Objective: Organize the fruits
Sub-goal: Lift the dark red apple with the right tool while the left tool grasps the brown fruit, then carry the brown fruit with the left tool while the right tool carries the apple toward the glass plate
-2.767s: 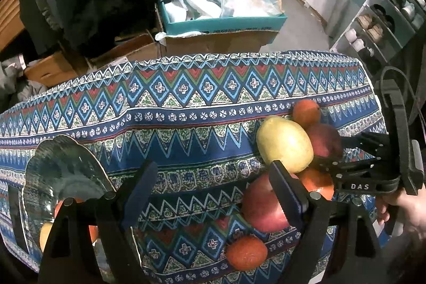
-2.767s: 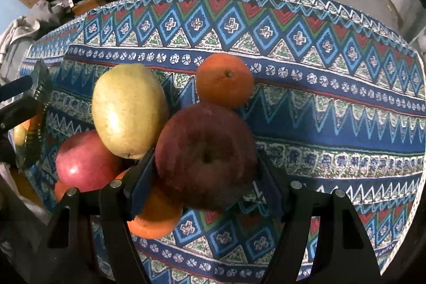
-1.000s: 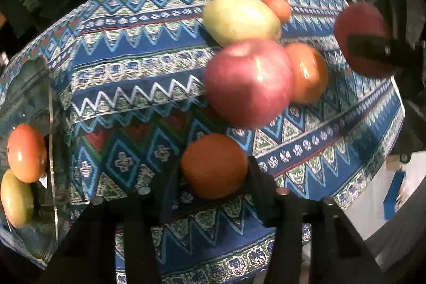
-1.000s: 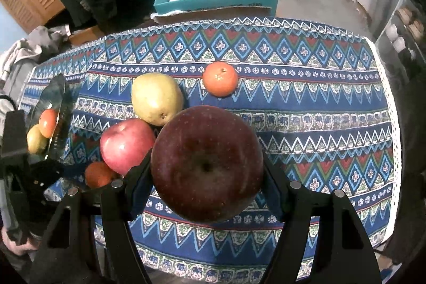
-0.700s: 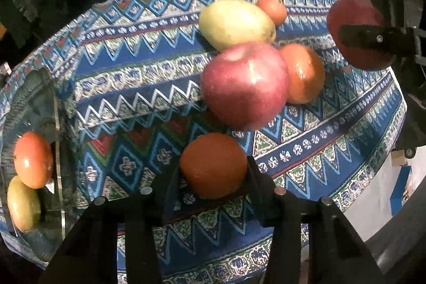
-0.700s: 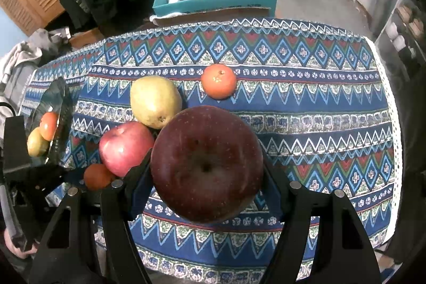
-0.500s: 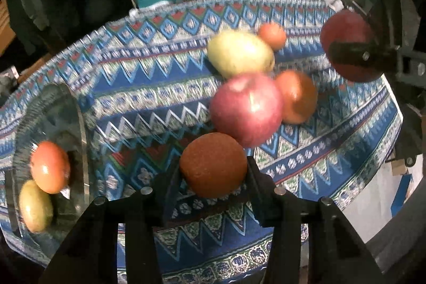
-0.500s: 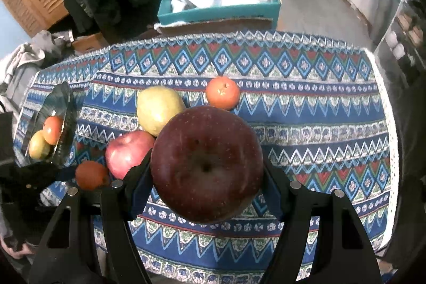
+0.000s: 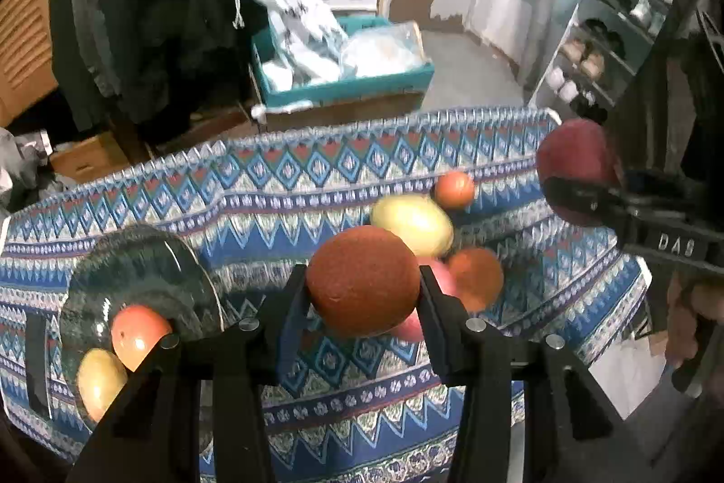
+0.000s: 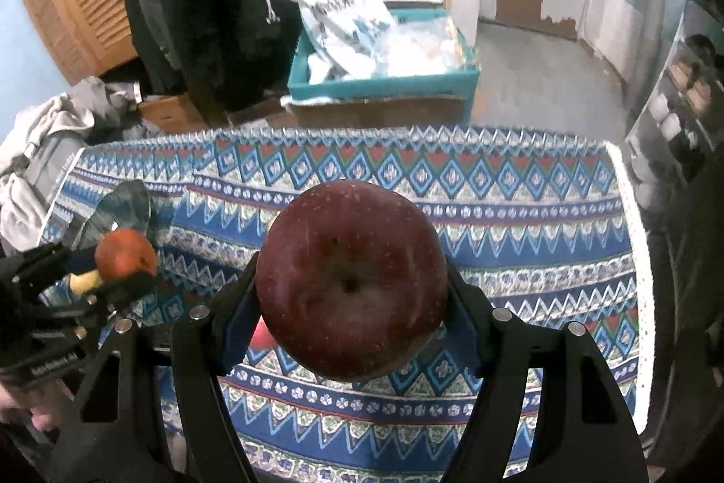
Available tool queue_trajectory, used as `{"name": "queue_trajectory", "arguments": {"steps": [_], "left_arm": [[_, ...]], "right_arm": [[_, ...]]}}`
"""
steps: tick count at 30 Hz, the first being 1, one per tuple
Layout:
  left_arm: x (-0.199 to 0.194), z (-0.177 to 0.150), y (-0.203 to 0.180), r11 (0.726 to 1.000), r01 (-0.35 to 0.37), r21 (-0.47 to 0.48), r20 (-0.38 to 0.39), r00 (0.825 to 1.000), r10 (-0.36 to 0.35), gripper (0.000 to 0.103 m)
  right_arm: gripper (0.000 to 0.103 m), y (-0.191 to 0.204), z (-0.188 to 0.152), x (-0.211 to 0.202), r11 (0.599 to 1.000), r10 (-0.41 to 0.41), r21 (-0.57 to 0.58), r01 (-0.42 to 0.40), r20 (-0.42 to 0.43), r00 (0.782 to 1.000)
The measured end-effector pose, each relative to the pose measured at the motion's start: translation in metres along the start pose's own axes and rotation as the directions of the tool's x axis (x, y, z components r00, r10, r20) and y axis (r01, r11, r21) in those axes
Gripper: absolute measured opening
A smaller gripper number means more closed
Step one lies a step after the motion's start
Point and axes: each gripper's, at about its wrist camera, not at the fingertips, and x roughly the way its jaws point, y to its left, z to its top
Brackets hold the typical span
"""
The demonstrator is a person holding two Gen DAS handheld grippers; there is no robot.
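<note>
My left gripper (image 9: 362, 295) is shut on a rough orange (image 9: 362, 279), held above the patterned tablecloth (image 9: 271, 211). My right gripper (image 10: 353, 295) is shut on a dark red apple (image 10: 353, 279), also in the air. A glass plate (image 9: 135, 265) at the left holds a red-orange fruit (image 9: 138, 336) and a yellow fruit (image 9: 102, 383). On the cloth lie a yellow pear (image 9: 412, 222), a small orange (image 9: 454, 189), another orange (image 9: 477, 277) and a red apple (image 9: 441, 281), partly hidden behind my fingers. In the right wrist view the left gripper's orange (image 10: 126, 254) shows at the left, near the plate (image 10: 124, 202).
Behind the table stand a teal box (image 9: 339, 84) of plastic bags and hanging dark coats (image 9: 158, 7). A shelf rack (image 9: 602, 62) is at the right, grey clothes (image 10: 45, 139) at the left. The cloth's right edge (image 10: 633, 238) drops off to the floor.
Both grippers have risen with their fruit and tilted up; the table looks smaller and farther. The orange has left the cloth in the left gripper.
</note>
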Motion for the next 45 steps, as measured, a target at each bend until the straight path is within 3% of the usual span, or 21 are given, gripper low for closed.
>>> {"name": "queue_trajectory", "arguments": {"steps": [19,45], "left_arm": [[-0.059,0.029,0.001,1.000,-0.011,0.001,0.178,0.984,0.011,0.047],[-0.084,0.033,0.066,0.994,-0.034,-0.107,0.218,0.974,0.057,0.047]], "right_arm": [[0.072,0.016,0.024,-0.052,0.999,0.025,-0.032,-0.020,0.155,0.988],[0.072,0.083,0.057,-0.041,0.983,0.145,-0.133,-0.125,0.159,0.977]]}}
